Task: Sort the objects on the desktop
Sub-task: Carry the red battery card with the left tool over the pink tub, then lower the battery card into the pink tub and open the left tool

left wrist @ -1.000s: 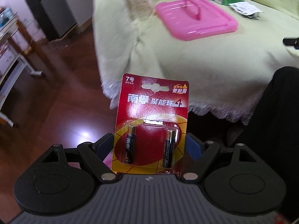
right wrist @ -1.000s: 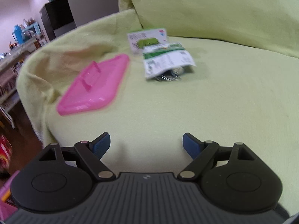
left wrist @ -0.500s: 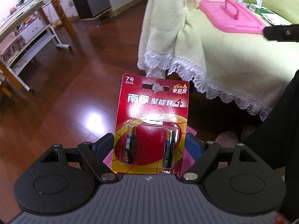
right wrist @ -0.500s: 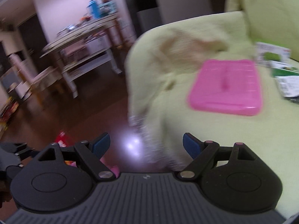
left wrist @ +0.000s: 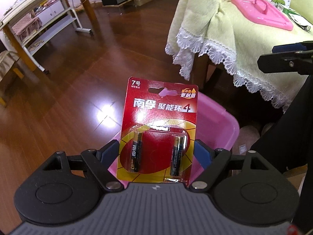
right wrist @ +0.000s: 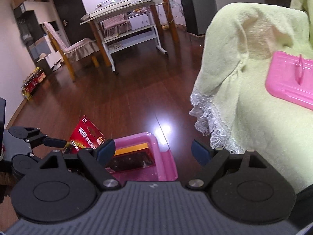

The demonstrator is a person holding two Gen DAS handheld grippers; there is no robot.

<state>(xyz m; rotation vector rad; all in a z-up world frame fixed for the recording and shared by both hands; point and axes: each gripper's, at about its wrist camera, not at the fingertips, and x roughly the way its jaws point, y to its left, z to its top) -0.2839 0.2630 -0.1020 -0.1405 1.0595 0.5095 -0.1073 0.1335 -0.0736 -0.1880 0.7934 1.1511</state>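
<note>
My left gripper is shut on a red battery pack, a card with two small batteries under a blister, held upright by its side edges. Right below and behind it stands an open pink box on the floor. In the right wrist view the same battery pack hangs over the left end of the pink box, which holds a dark flat item. My right gripper is open with nothing in it, above the box. The pink lid lies on the green-covered seat.
A light green cover with a lace hem drapes the seat on the right. Small green and white packets lie beyond the lid. A wooden table with shelves and a chair stand across the dark wooden floor.
Both grippers have swung away from the seat toward the floor. The pink box has come into view under the battery pack. The left gripper keeps its hold; the right stays open.
</note>
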